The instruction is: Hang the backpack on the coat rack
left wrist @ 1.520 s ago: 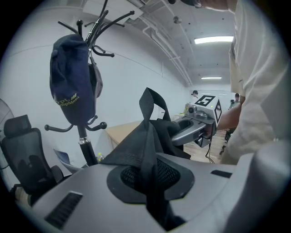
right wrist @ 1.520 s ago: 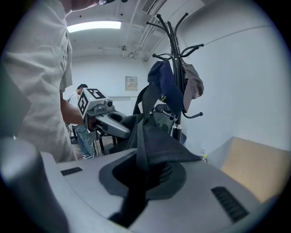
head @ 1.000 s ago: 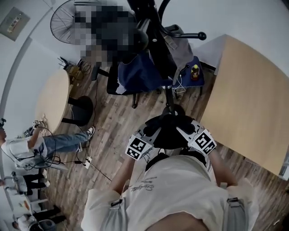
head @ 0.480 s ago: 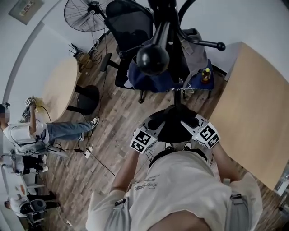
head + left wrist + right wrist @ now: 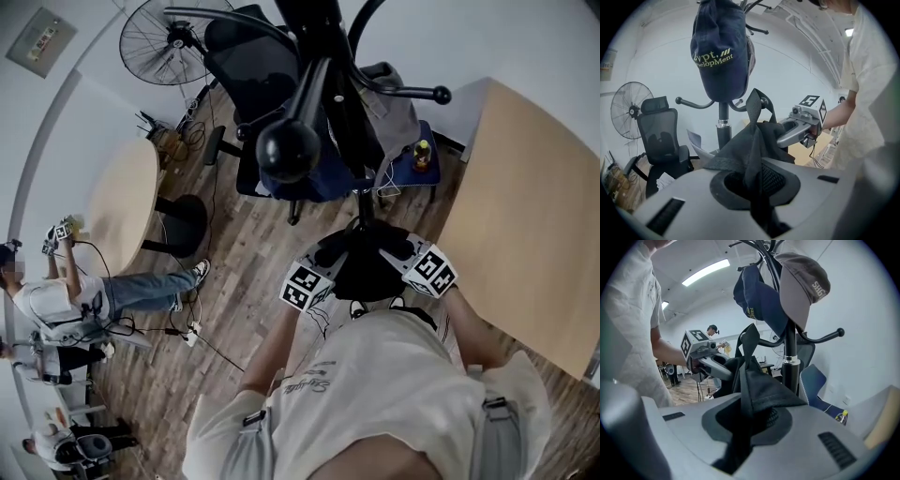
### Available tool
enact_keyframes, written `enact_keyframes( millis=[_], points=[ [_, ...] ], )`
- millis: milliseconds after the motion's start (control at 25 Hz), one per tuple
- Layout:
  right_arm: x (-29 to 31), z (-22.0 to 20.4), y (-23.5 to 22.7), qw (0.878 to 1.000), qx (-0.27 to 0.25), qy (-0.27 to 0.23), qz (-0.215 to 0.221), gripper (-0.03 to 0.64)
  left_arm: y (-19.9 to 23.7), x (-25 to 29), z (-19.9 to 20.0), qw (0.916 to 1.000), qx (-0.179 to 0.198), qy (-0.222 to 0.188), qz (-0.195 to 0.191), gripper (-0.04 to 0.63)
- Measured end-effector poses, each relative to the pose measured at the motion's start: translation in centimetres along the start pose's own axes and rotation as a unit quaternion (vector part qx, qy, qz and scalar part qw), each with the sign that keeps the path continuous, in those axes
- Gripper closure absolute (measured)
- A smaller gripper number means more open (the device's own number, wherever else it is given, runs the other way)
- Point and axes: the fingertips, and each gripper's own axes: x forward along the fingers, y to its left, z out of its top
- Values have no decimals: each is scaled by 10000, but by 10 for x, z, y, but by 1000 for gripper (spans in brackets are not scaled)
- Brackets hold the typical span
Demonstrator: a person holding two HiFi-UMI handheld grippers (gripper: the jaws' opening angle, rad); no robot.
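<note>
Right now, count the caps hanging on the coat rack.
2. In the right gripper view, a navy cap hangs at left, a grey cap beside it at right. Others may be hidden.

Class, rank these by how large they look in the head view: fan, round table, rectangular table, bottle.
1. rectangular table, though the frame crops it
2. round table
3. fan, only slightly smaller-looking
4. bottle

A wood-plank floor (image 5: 234, 253) is seen underfoot. On it are stood the coat rack (image 5: 352, 141), a black office chair (image 5: 251, 58), a pedestal fan (image 5: 161, 42), a round worktop (image 5: 117, 211) on a black foot, and a rectangular worktop (image 5: 525, 216). A white power strip (image 5: 192, 333) with cables is laid on the planks. A small bottle (image 5: 421, 155) is stood on a blue seat (image 5: 403, 173).
</note>
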Motion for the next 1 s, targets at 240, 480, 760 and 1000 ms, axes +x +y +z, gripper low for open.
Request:
enact_keyframes(
  millis=[240,480,760,1000],
  points=[
    [5,-12,-11,9998,81,156,30,581,7,14,-8,9998,-110,128,-73,552],
    [9,-26,-22,9991,308,278,85,578,12,27,-16,9995,-146,230,-127,552],
    [17,-29,-38,9985,417,301,171,575,23,39,-16,9994,-269,207,-94,549],
    [20,-30,-46,9985,484,246,-7,555,29,44,-15,9992,-391,64,-92,532]
  ],
)
